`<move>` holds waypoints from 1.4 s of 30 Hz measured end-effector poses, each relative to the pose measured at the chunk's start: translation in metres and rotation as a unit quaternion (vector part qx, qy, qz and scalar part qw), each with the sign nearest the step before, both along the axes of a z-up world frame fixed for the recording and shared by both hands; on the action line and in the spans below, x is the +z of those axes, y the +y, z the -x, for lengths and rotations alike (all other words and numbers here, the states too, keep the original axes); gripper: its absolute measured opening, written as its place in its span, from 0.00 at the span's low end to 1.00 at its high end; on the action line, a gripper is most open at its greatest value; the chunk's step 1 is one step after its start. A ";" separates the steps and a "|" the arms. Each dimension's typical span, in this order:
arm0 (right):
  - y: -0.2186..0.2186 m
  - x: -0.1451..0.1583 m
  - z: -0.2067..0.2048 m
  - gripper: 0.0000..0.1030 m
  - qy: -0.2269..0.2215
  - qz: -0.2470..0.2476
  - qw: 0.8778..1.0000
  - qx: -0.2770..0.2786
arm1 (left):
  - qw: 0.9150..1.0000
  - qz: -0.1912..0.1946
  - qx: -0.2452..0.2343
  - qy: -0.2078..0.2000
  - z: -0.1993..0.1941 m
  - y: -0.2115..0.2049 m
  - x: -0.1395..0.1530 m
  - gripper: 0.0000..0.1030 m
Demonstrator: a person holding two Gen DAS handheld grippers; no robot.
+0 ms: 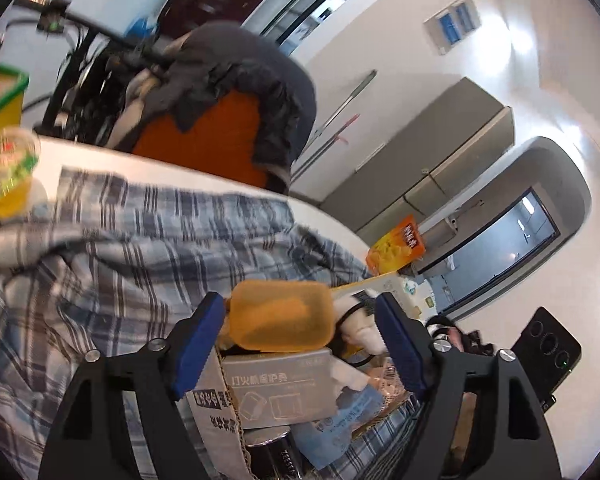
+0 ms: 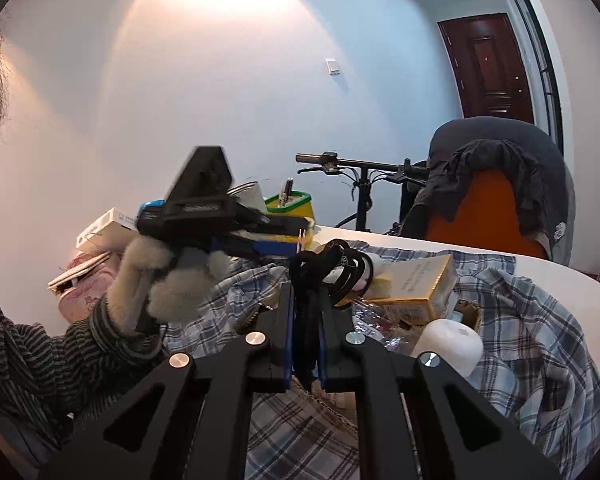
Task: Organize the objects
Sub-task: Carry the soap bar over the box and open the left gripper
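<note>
1. Nearest the left wrist camera, the left gripper (image 1: 300, 344) has its 2 blue-padded jaws standing wide apart; an orange translucent case (image 1: 282, 316) lies between them, and neither pad presses on it.
2. Under that case sits 1 grey box (image 1: 278, 388) with Chinese print too blurred to read, and a pale blue packet (image 1: 340, 420) to its right, partly hidden by the jaw.
3. Both lie in a heap on a blue plaid cloth (image 1: 140, 248) spread over a white table (image 1: 148, 162).
4. At the far left, 1 yellow tub with a green rim (image 1: 2, 96) and 1 clear cup (image 1: 8, 168) are cut off by the picture edge and blurred.
5. At the far right, 1 orange snack bag (image 1: 398, 246) carries writing that I cannot make out.
6. Nearest the right wrist camera, the right gripper (image 2: 306, 344) is clamped tight on a bundle of black hair ties (image 2: 328, 268).
7. At the left of that view, a gloved hand (image 2: 160, 280) in a striped sleeve holds the other gripper.
8. Beyond it, 1 white box (image 2: 108, 226) has small print, unreadable.
9. To the right, 1 yellow carton (image 2: 416, 284) bears text too small to read, and 1 white roll (image 2: 448, 344) lies nearer.
10. Far right stands 1 orange chair (image 2: 488, 212) draped with dark clothing, with a bicycle (image 2: 360, 184) behind the table.
</note>
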State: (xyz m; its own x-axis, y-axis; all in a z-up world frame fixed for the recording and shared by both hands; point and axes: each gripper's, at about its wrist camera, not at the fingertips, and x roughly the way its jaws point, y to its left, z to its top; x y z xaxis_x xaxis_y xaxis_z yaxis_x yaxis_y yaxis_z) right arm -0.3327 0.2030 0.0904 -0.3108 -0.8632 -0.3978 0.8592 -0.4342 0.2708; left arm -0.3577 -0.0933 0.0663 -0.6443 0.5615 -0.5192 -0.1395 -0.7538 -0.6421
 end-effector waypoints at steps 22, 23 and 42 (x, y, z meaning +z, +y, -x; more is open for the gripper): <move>-0.023 -0.001 0.000 0.08 0.108 -0.090 0.983 -0.120 | 0.952 0.218 0.112 0.181 -0.163 0.015 0.009 1.00; -0.026 -0.002 0.000 0.08 0.110 -0.094 0.982 -0.120 | 0.950 0.222 0.115 0.185 -0.166 0.015 0.005 1.00; -0.011 0.011 -0.007 0.85 0.126 -0.075 0.973 -0.176 | 0.948 0.242 0.100 0.183 -0.169 0.025 -0.007 1.00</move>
